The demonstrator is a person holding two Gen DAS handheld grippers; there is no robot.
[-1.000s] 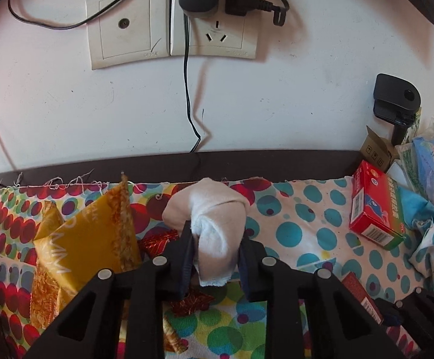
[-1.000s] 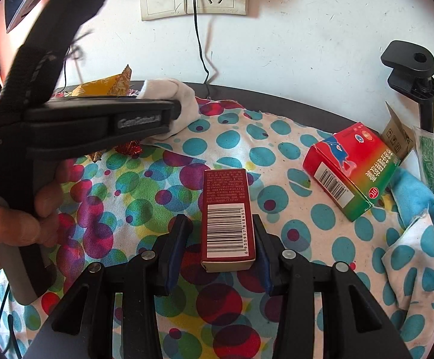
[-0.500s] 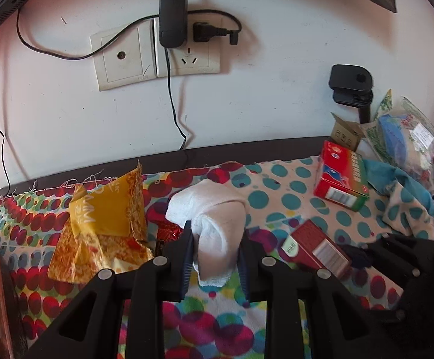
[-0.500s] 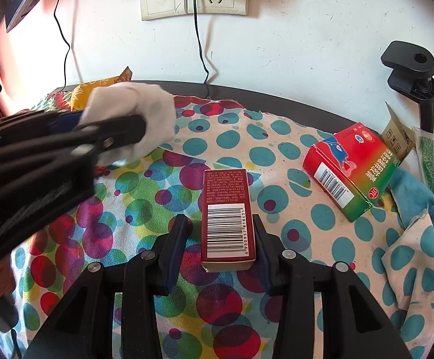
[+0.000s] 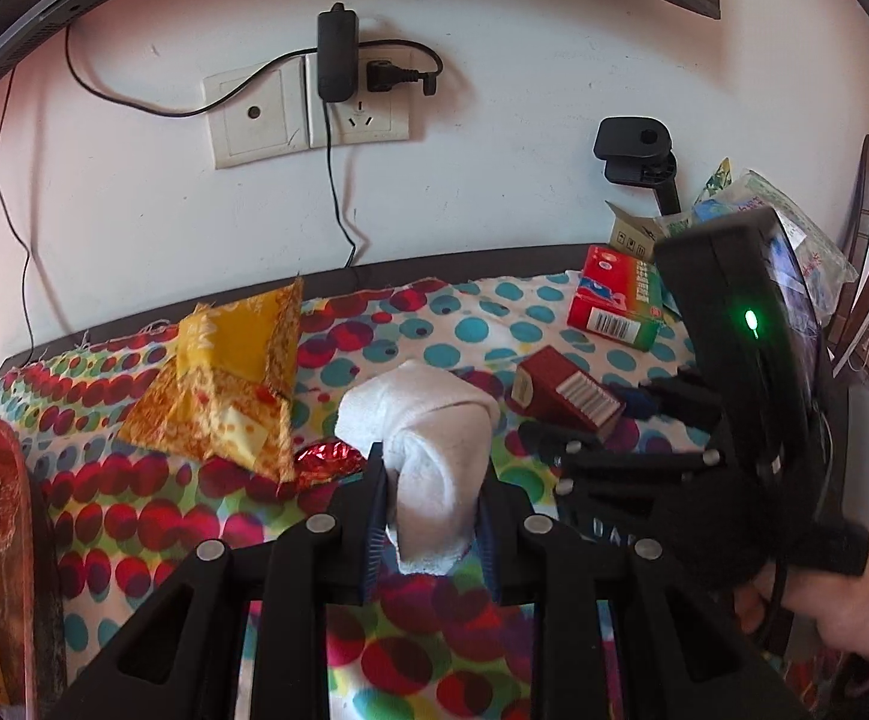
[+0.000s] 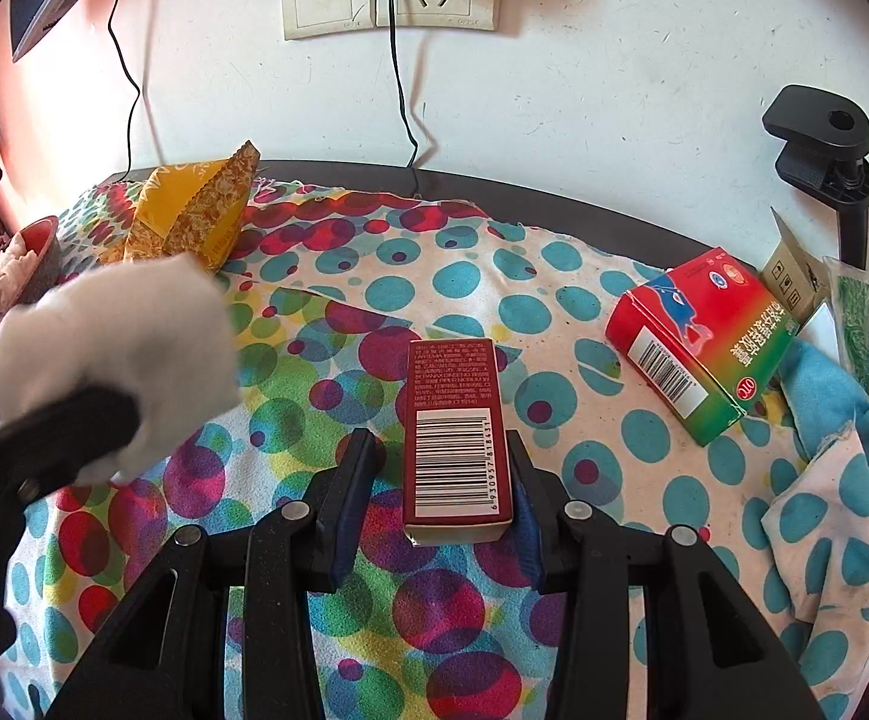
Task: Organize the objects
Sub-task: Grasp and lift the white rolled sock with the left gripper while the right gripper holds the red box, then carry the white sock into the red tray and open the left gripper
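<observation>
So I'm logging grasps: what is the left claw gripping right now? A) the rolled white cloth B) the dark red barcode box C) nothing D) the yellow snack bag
A: in the left wrist view the left claw is clamped on the rolled white cloth, whose roll bulges out above the fingers.

A white rolled sock point(image 5: 434, 456) sits between the black, blue-padded fingers point(image 5: 374, 516) of the left claw point(image 5: 431, 525). The cloth point(image 6: 470, 276) is white with overlapping teal, red, green and purple dots, and carries a dark red carton point(image 6: 455, 438) with a white barcode panel and a red-and-green box point(image 6: 701, 342). The crumpled wrapper point(image 5: 236, 384) is yellow and orange, and the small crinkled piece beside it point(image 5: 326, 461) looks like red foil.
</observation>
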